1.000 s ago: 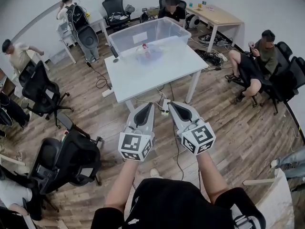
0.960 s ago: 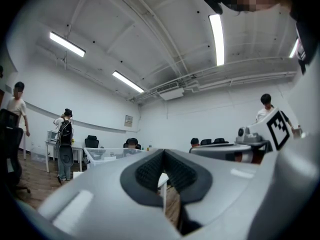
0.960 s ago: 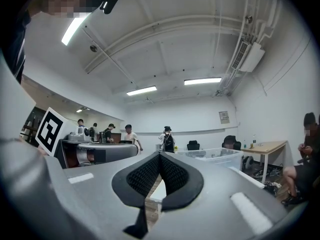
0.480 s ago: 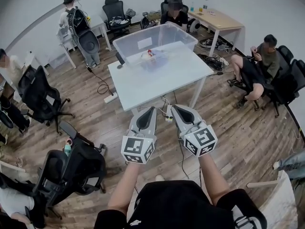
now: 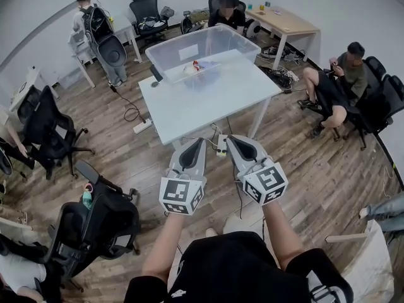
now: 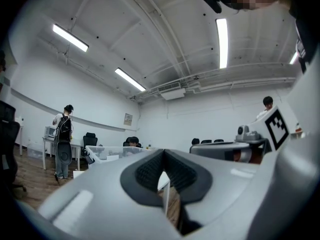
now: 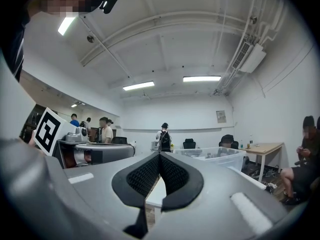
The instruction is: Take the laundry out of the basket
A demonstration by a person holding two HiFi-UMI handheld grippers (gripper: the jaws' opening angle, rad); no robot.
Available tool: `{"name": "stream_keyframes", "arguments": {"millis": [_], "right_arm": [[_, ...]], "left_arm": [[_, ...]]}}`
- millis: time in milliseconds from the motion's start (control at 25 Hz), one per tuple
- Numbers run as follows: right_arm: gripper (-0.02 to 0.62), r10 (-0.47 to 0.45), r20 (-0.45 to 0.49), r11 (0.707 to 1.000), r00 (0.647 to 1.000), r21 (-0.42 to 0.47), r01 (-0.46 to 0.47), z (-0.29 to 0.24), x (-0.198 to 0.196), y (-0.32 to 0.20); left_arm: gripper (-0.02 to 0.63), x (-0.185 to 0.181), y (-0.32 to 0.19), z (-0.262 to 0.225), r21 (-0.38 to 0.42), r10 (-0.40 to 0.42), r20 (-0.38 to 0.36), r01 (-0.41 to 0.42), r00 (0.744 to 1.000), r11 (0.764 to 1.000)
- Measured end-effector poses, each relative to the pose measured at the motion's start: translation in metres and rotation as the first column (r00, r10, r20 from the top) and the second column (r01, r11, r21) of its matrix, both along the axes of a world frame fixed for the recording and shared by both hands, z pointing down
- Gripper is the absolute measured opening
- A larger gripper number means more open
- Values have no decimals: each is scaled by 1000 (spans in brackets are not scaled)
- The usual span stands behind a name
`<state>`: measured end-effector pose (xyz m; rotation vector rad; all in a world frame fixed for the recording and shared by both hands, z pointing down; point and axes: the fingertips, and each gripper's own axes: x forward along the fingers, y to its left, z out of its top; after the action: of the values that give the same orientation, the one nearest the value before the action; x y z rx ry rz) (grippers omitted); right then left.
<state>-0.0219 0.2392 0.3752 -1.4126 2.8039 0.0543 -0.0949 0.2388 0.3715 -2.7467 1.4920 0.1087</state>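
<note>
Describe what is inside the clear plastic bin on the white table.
Inside the clear bin on the white table lies a small crumpled heap of pale laundry with a red patch. Anything under the heap is covered, and it is too small to tell single items.

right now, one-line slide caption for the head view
Left gripper and right gripper, jaws shut and empty, side by side short of a table bearing a clear basket of laundry.
</note>
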Motion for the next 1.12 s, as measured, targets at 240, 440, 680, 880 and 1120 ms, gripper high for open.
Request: {"name": "stream_keyframes", "arguments": {"millis": [240, 440, 680, 880, 1120], "right_arm": [[-2, -8, 2, 1000, 1000, 2, 8, 0, -4, -16], [-2, -7, 7, 1000, 1000, 1, 7, 2, -2, -36], [-2, -19, 9, 1000, 1000, 6, 18, 1, 0, -70], [-2, -36, 3, 999, 999, 17, 36, -5, 0, -102], [-2, -54, 11, 998, 998, 15, 54, -9, 5, -142]], "left_arm": [[8, -4, -16, 1, -5, -6, -1, 6, 1000, 1000], [8, -3, -34, 4, -6, -10, 4, 10, 1000, 1000], [8, -3, -66, 3, -2, -23, 4, 23, 1000, 1000], [8, -1, -97, 4, -6, -34, -6, 34, 999, 999], [8, 5, -135, 1, -10, -50, -5, 50, 999, 999]]}}
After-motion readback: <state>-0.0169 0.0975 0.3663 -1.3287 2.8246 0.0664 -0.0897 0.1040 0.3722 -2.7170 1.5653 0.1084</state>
